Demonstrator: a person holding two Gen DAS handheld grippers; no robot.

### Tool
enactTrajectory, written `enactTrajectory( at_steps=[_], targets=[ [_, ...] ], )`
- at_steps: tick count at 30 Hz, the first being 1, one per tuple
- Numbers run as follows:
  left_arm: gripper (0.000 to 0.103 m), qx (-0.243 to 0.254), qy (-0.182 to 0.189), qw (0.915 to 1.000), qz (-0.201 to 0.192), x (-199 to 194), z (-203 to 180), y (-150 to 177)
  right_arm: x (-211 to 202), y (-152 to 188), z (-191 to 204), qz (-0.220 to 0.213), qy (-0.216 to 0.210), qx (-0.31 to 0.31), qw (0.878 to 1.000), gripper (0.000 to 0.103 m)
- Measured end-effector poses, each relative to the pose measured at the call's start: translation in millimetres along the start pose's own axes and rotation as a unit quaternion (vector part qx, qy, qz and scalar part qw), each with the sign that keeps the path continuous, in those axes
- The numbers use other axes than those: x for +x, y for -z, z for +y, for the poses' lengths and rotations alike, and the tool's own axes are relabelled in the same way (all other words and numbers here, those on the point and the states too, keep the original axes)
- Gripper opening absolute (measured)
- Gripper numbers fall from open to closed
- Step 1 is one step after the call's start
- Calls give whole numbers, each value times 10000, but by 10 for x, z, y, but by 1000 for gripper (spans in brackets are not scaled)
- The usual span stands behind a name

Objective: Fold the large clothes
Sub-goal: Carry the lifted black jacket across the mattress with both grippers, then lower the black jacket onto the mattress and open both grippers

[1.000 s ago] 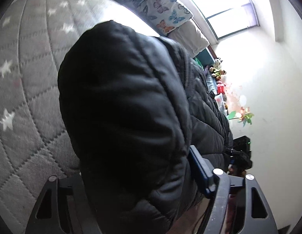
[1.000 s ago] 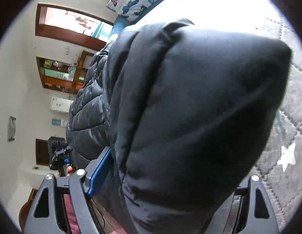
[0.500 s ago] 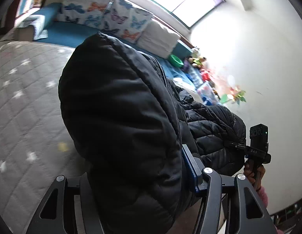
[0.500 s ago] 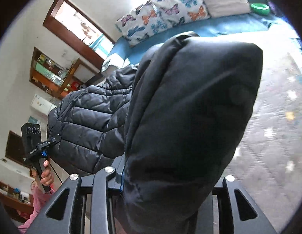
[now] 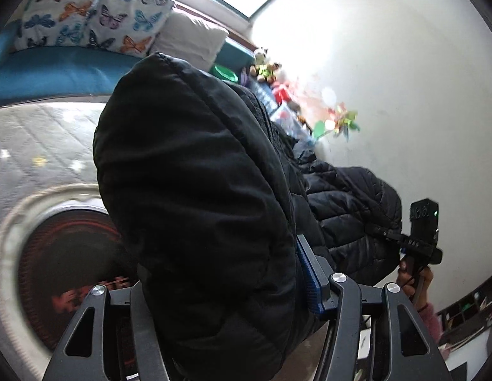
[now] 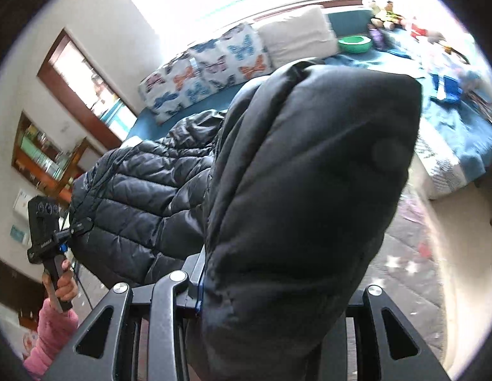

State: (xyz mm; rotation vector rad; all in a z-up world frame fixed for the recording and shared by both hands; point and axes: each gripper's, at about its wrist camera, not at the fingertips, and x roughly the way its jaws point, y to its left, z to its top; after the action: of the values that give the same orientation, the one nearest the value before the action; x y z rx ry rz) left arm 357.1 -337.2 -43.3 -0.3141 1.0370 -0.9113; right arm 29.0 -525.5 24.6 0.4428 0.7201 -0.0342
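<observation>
- The left tool (image 5: 226, 285) is clamped on a thick fold of the black puffer jacket (image 5: 195, 190); the padded cloth fills the gap between its fingers, with the blue pad of one finger pressed against it.
- The right tool (image 6: 274, 289) likewise grips a bulky fold of the same jacket (image 6: 303, 190), its jaws part-way apart with the cloth packed between them.
- The jacket hangs stretched between the two tools, clear of the grey quilted bed cover with stars (image 5: 39, 133); its quilted body sags in the middle.
- From the left wrist view the right tool appears at the far edge of the jacket (image 5: 420, 231), held by a hand in a pink sleeve (image 5: 431, 317).
- From the right wrist view the left tool shows at the jacket's other edge (image 6: 45, 231), a hand (image 6: 63, 285) around its handle.
- Behind lie butterfly-print cushions (image 6: 207, 79), a plain white cushion (image 6: 296, 38) and a green bowl (image 6: 353, 44) on blue bedding.
</observation>
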Motion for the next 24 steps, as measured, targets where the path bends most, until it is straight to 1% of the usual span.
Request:
enactTrajectory(
  at_steps=[2, 4, 5, 6, 7, 8, 9, 10, 11, 13, 15, 16, 17, 18, 19, 21, 22, 23, 24],
  targets=[
    [62, -70, -111, 9996, 269, 390, -37, 55, 127, 81, -157, 92, 125, 99, 9998, 43],
    [65, -279, -385, 9968, 638, 779, 25, 159, 321, 196, -326, 297, 243, 296, 9988, 48],
    [72, -348, -502, 9956, 705, 897, 51, 194, 468, 277, -447, 523, 336, 446, 9971, 51],
    [77, -426, -554, 9948, 739, 984, 107, 223, 593, 362, -578, 663, 455, 613, 9949, 58],
    [79, -654, -441, 9940, 756, 1044, 203, 246, 667, 419, -662, 698, 484, 737, 9937, 63],
    [83, -862, -316, 9928, 764, 1061, 270, 266, 729, 484, -762, 706, 402, 897, 9926, 65],
    [86, -1108, -176, 9906, 781, 1086, 345, 280, 763, 544, -878, 676, 201, 1175, 9906, 71],
    [86, -1303, -95, 9882, 799, 1103, 399, 278, 773, 579, -945, 661, 10, 1396, 9880, 71],
    [86, -1418, -37, 9867, 796, 1081, 460, 290, 768, 592, -966, 669, -77, 1480, 9867, 72],
    [86, -1527, -51, 9859, 677, 1011, 542, 259, 708, 591, -923, 694, 6, 1456, 9869, 72],
    [86, -1583, -132, 9862, 470, 849, 623, 218, 633, 557, -878, 783, 229, 1313, 9880, 72],
    [86, -1607, -171, 9862, 350, 679, 704, 209, 559, 550, -854, 825, 407, 1218, 9883, 73],
    [87, -1608, -210, 9866, 178, 529, 680, 212, 478, 552, -893, 835, 578, 1143, 9882, 73],
    [87, -1599, -234, 9868, 46, 317, 749, 189, 396, 541, -848, 811, 759, 1101, 9877, 73],
    [87, -1575, -256, 9872, -65, 191, 735, 117, 329, 524, -833, 765, 895, 1078, 9872, 73],
    [87, -1388, -337, 9894, -267, 15, 556, -16, 186, 486, -786, 524, 1325, 903, 9857, 73],
    [87, -1254, -381, 9907, -355, -61, 442, -81, 80, 446, -679, 323, 1541, 742, 9847, 73],
    [87, -1126, -404, 9919, -423, -167, 390, -125, 69, 390, -700, 202, 1560, 649, 9854, 73],
    [92, -1018, -409, 9930, -441, -242, 339, -174, 66, 311, -640, 88, 1516, 579, 9867, 73]
  ],
)
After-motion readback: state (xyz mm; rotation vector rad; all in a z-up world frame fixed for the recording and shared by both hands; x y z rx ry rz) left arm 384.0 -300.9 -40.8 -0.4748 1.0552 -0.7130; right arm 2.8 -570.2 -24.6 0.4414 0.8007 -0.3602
